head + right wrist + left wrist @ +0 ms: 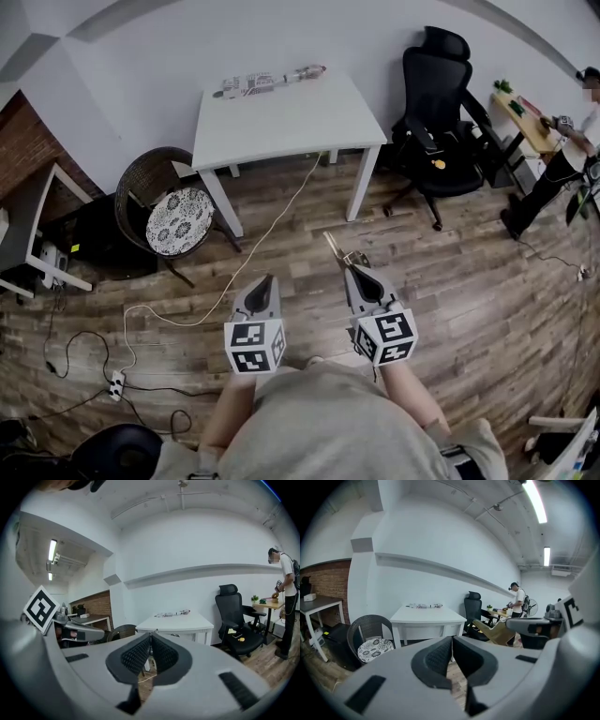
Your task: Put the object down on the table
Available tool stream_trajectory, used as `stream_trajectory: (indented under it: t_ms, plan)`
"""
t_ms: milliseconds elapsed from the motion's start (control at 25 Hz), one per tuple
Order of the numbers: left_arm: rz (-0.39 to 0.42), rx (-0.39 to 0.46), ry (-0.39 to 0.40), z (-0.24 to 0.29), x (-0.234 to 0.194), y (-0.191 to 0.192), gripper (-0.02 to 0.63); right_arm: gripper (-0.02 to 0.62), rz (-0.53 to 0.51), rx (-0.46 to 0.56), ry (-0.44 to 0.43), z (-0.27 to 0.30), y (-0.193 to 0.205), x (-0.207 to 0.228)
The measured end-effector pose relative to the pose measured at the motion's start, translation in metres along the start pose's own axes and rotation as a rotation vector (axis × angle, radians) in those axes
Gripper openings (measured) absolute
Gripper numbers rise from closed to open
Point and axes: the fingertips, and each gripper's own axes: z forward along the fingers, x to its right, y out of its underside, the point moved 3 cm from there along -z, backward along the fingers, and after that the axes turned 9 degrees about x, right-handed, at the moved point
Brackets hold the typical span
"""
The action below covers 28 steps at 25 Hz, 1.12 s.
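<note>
Transport step is running: right gripper [351,266] is clamping a flat tan object [494,632] at its tips; left gripper [265,279] is riding closed, empty. White table [281,122] is standing well ahead of both, so the next move is likely calling for approach, then lowering.

Square white table [286,122] by pale wall [141,56], long printed packet [270,81] on far edge. Black mesh office chair [439,112] to right, round dark wicker chair [141,192] to left (patterned cushion [180,220] on seat). Left gripper [269,278] and right gripper [354,267] low over wood plank floor [450,281], jaws together. Thin tan strip [335,247] juts from right one.
</note>
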Motion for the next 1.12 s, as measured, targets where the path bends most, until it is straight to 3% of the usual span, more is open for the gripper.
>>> stream_trajectory:
  t_ms: [760, 1120]
  plan:
    - [-0.025, -0.01, -0.033, -0.001, 0.012, 0.009, 0.009, 0.009, 0.006, -0.014, -0.036, -0.001, 0.002, 0.011]
    - [-0.024, -0.025, -0.003, 0.021, 0.016, 0.012, 0.009, 0.009, 0.027, -0.008, -0.02, 0.007, 0.004, 0.022]
